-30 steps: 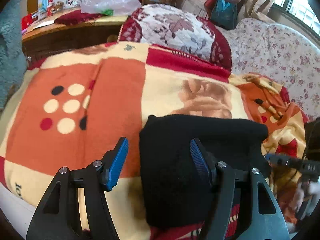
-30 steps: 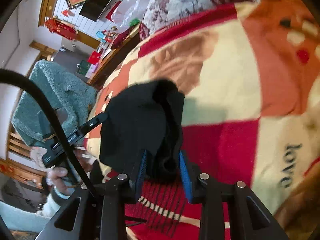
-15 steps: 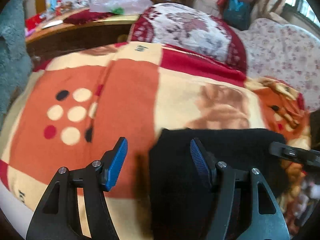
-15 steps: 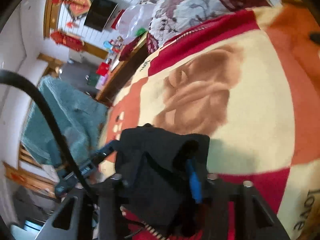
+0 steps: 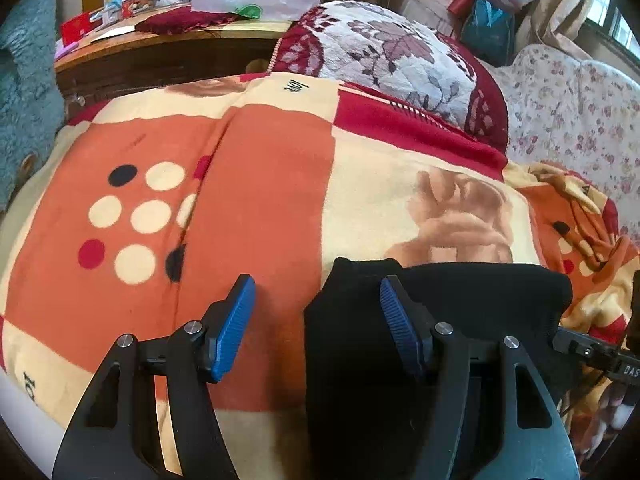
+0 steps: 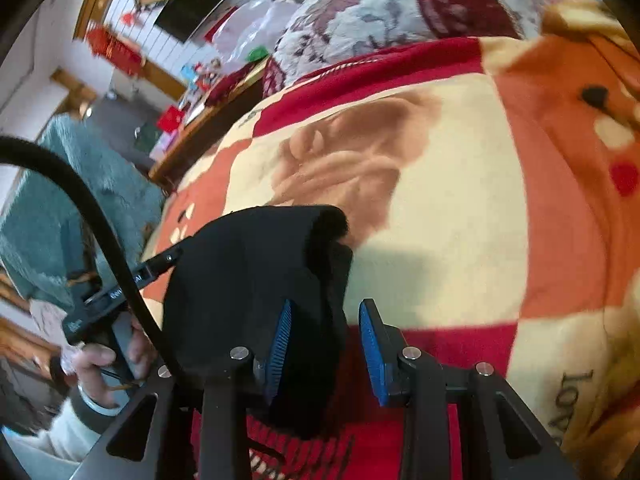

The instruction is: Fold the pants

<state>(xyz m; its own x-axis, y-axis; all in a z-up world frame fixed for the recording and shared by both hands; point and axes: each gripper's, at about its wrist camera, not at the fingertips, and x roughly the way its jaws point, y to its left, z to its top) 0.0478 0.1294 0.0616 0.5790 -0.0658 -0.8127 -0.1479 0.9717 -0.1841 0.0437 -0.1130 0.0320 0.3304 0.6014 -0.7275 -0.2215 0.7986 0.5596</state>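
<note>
Matt black cloth pants (image 5: 440,360) lie on a fuzzy fleece blanket (image 5: 260,200).

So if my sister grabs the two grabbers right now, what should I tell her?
Left gripper: open, holding nothing; one finger sits over the left edge of the black pants, the other over the blanket.
Right gripper: open too, with the right edge of the pants between its fingers, not pinched.
The pants lie on the blanket as a compact folded bundle.
Done: the pants look folded into a small stack.
Left: probably just check that the edges line up, tidy any loose corner, then lift both grippers away.
</note>
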